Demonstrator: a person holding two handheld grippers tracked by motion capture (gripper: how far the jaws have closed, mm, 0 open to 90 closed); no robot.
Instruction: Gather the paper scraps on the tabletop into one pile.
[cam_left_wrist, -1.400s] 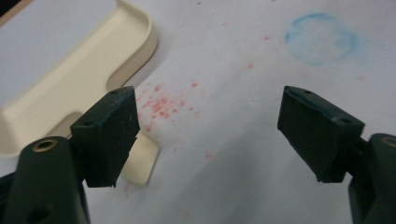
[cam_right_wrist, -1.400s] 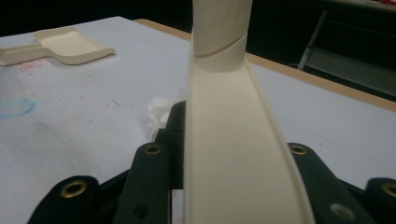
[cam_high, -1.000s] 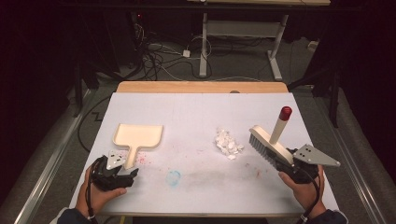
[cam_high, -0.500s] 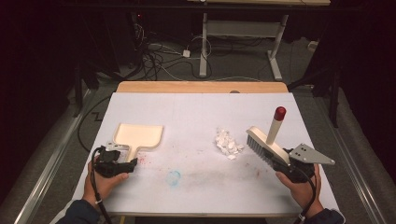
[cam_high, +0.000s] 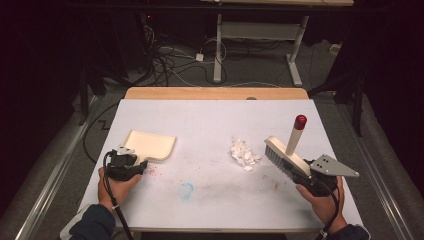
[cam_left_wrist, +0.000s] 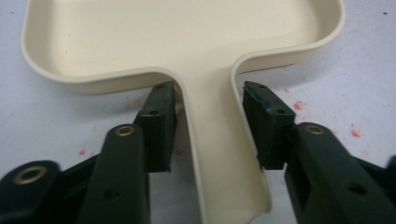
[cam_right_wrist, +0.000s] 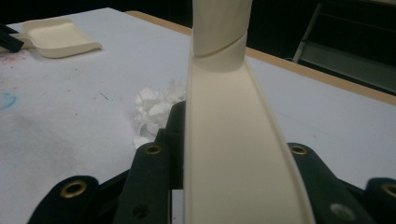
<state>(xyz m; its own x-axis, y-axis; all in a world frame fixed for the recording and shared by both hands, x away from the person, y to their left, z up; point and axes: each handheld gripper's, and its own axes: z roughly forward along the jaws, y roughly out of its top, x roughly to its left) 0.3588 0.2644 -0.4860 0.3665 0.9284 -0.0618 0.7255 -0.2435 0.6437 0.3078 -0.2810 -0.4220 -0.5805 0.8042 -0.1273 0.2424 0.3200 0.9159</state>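
Observation:
A cream dustpan (cam_high: 150, 144) lies flat on the white table, left of the middle. My left gripper (cam_high: 136, 163) has just been closing on its handle (cam_left_wrist: 212, 140), and the pads (cam_left_wrist: 161, 126) now sit against both of its sides. My right gripper (cam_high: 301, 173) is shut on the back of a cream brush (cam_high: 284, 156), whose red-tipped handle (cam_high: 300, 121) points up and away. The brush's bristles rest on the table just right of a small pile of white paper scraps (cam_high: 244, 152). In the right gripper view the brush body (cam_right_wrist: 229, 140) runs up between the jaws, with the scraps (cam_right_wrist: 156, 109) to its left.
The white table top (cam_high: 210, 120) has red specks near the dustpan and a faint blue smudge (cam_high: 186, 190) near the front. A wooden strip (cam_high: 215, 93) edges the far side. Behind it are a dark floor, cables and a desk frame (cam_high: 260, 30).
My left hand slid forward to the dustpan's handle and the jaws closed from wide open onto it. The right hand and brush stayed where they were.

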